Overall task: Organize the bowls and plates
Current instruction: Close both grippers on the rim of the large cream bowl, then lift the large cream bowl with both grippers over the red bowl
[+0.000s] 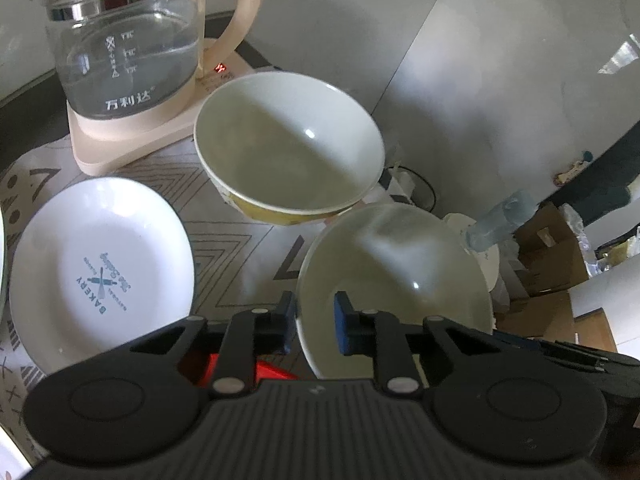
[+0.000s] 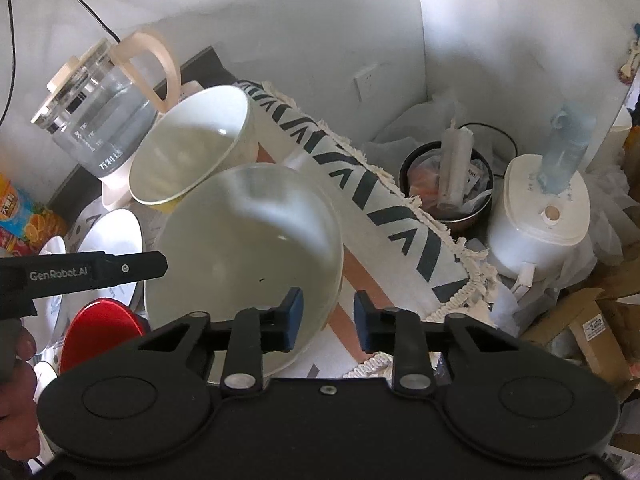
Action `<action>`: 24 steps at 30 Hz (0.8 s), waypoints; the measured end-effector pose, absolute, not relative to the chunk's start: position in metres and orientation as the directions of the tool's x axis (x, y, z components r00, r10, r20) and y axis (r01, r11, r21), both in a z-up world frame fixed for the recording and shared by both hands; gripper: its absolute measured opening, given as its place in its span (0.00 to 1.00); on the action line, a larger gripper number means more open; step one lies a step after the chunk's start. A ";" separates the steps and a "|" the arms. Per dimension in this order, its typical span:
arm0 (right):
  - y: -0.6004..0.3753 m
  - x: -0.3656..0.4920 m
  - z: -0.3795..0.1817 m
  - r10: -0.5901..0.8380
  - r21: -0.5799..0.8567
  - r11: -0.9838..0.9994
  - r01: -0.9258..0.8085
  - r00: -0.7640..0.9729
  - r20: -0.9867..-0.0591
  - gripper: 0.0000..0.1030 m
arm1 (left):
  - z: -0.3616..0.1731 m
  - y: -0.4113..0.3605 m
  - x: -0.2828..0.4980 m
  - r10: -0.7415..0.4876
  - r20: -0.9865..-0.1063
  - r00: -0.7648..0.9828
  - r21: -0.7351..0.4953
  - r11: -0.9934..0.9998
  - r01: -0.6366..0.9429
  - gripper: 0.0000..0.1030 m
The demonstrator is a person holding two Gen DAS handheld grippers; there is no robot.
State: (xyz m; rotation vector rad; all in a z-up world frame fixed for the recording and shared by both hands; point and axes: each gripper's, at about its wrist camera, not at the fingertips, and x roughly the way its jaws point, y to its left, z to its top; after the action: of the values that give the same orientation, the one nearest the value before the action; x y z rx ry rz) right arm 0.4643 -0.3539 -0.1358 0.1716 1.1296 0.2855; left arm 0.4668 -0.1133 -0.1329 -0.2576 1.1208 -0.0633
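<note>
Clutter rings the two bowls at the edge of the counter [image 2: 352, 276], which is draped in a white cloth with dark chevrons [image 2: 360, 184]. A glass electric kettle with a cream handle [image 1: 128, 40] stands on its cream base behind the deep white bowl with a yellow outside [image 1: 288, 148]. Just in front of that bowl sits the wide pale shallow bowl [image 1: 396, 280], its rim near the counter's edge. To the left lies a white round plate printed with a blue bakery mark [image 1: 100, 268], and a shiny red round object [image 2: 100, 332] shows beside it in the right wrist view.

The left tongs [image 1: 314, 322] straddle the near rim of the shallow bowl, one blue pad outside and one inside, with a gap left; they are not clenched on it. The right tongs [image 2: 328, 320] are spread wide, released, their left pad over the same bowl's rim and the right pad off the counter's side.

Below the counter stand a white lidded appliance [image 2: 544, 216] and a dark bin of rubbish [image 2: 448, 184].

Counted: two bowls, one printed plate, one kettle.
</note>
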 end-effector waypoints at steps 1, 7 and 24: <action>-0.354 0.466 -0.138 0.308 0.274 0.951 -0.141 0.391 -0.867 0.24 | -0.135 -0.114 0.468 -0.174 -0.886 0.430 -0.231 0.969 -0.084 0.16; -0.351 0.474 -0.148 0.318 0.278 0.947 -0.160 0.361 -0.877 0.17 | -0.146 -0.116 0.475 -0.148 -0.901 0.408 -0.212 0.971 -0.115 0.08; -0.363 0.460 -0.113 0.289 0.237 0.957 -0.169 0.449 -0.846 0.13 | -0.118 -0.123 0.454 -0.192 -0.862 0.470 -0.264 0.960 -0.090 0.05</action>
State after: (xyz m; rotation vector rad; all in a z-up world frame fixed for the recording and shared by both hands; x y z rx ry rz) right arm 0.4597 -0.3632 -0.1127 0.1244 1.0690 0.2842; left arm 0.4543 -0.1230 -0.1176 -0.2901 1.0842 -0.0636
